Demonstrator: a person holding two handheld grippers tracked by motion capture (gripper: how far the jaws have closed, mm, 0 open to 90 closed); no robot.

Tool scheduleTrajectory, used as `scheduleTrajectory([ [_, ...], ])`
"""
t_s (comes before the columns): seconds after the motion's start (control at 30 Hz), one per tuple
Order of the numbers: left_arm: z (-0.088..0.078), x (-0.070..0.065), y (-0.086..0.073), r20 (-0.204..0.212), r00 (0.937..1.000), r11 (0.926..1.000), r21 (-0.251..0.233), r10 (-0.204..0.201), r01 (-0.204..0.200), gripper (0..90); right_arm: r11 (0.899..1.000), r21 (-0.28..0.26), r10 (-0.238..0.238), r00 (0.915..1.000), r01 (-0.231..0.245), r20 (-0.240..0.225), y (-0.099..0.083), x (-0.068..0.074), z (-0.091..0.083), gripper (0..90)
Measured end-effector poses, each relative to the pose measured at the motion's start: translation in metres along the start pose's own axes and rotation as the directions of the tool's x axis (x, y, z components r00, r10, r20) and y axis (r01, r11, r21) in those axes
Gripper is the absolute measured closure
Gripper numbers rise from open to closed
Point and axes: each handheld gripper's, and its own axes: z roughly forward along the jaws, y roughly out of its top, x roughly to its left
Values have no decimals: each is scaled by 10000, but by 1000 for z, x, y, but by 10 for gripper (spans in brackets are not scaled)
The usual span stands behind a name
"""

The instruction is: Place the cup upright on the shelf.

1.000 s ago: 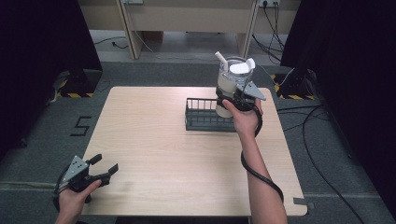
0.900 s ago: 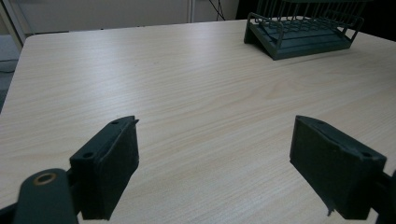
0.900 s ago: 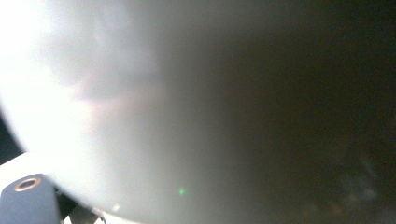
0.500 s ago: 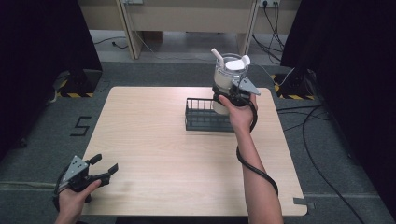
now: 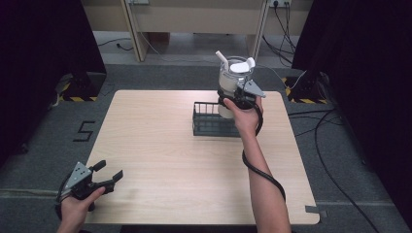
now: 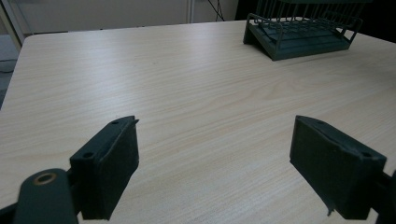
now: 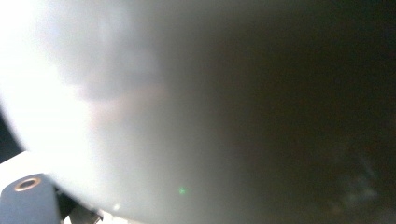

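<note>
At table, far right: right hand-held gripper (image 5: 236,97) is clamped around a translucent white container (image 5: 232,80), held above the table's far edge.
Container: upright, cylindrical, with a white lid (image 5: 238,67) bearing a short spout and a tab; its lower part overlaps the rack's right end in the high view, and whether they touch cannot be told.
Right gripper view: a pale, blurred curved surface (image 7: 140,107) lies directly against the camera; the jaws themselves are hidden behind it.
Rack: a dark green wire rack (image 5: 211,119) stands on the far half of the table, right of centre; it appears again at the top of the left gripper view (image 6: 303,32).
Left hand-held gripper (image 5: 109,174): at the near left corner of the table, gripped by the left hand (image 5: 77,208); jaws spread wide with nothing between them, bare wood showing in the gap.
Table (image 5: 160,145): light wood grain, rectangular.
Floor (image 5: 43,141): grey carpet; black cables (image 5: 330,131) trail to the right.
</note>
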Motion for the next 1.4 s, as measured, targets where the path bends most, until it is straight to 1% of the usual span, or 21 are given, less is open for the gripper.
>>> scheduleTrajectory([
  [0.2, 0, 0, 0, 12, 10000, 10000, -13, -21, 21, 148, 10000, 53, -3, 10000, 3, -18, -3, 2, 4, 109],
  [0.6, 0, 0, 0, 9, 10000, 10000, -11, -13, 13, 148, 9999, 117, -1, 10000, 0, 96, -7, 0, 9, 109],
  [0.83, 0, 0, 0, 13, 10000, 10000, -17, -15, 15, 149, 9997, 256, 5, 9999, -8, 132, -12, -1, 12, 109],
  [1.4, 0, 0, 0, 37, 10000, 10000, 14, -7, 7, 148, 9974, 714, 33, 9998, -48, 218, -32, -3, 20, 109],
])
